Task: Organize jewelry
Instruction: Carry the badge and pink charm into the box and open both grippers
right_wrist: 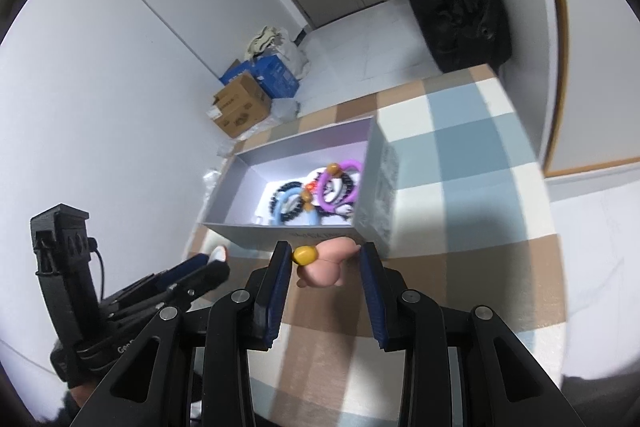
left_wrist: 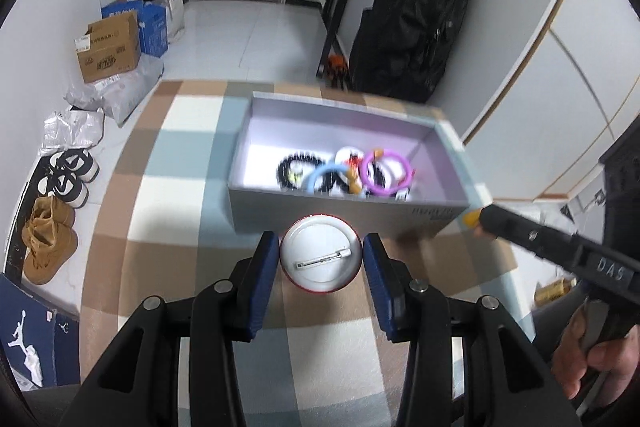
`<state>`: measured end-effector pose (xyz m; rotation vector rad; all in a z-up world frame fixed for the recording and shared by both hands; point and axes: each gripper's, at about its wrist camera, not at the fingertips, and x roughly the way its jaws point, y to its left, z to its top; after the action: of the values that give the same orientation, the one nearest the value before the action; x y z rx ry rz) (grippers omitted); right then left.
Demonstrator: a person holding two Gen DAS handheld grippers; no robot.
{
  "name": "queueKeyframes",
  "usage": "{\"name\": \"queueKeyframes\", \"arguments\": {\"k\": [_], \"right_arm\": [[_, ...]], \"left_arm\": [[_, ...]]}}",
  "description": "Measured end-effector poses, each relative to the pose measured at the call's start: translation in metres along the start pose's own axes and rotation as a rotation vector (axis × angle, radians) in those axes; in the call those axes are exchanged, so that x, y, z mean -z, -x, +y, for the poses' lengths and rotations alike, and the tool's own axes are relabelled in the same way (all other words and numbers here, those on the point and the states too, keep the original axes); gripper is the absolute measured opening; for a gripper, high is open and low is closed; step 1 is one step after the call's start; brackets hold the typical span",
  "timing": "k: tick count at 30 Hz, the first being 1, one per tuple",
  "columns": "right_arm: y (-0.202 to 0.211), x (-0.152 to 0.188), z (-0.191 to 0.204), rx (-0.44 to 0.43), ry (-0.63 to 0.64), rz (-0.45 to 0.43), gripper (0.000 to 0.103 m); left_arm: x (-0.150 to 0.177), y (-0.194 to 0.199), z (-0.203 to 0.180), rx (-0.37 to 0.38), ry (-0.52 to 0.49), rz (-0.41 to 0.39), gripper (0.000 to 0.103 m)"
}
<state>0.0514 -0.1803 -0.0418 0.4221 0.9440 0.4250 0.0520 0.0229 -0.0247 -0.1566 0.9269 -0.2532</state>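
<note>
On a checked cloth (left_wrist: pixel 176 227) sits an open box (left_wrist: pixel 344 217) of bracelets (left_wrist: pixel 386 173). The left gripper (left_wrist: pixel 321 255) pinches a badge (left_wrist: pixel 321 265) (pin side up); the right gripper (right_wrist: pixel 325 259) clamps a pink charm (right_wrist: pixel 326 267). Both items hang just short of the box's near wall; next, carry each over and release.

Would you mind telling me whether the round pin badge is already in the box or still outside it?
Outside: the badge, pin side up, sits between the left hand-held gripper's pads, short of the box.

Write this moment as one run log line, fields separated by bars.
left gripper: shut on pin badge | right gripper: shut on pink figurine | box: open, bracelets inside
</note>
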Motion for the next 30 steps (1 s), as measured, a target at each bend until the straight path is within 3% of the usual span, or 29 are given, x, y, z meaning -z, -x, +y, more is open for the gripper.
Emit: {"name": "queueKeyframes", "arguments": {"k": [9, 21, 30], "right_arm": [[-0.001, -0.014, 0.021, -0.056, 0.035, -0.025, 0.034], [-0.019, -0.044, 0.027, -0.040, 0.054, -0.031, 0.034], [-0.036, -0.060, 0.024, -0.038, 0.036, -0.009, 0.034]], "left_arm": [[-0.022, 0.006, 0.010, 0.023, 0.038, -0.085, 0.038], [-0.048, -0.010, 0.004, 0.052, 0.064, -0.069, 0.038], [-0.060, -0.034, 0.007, 0.063, 0.101, -0.005, 0.038]]}}
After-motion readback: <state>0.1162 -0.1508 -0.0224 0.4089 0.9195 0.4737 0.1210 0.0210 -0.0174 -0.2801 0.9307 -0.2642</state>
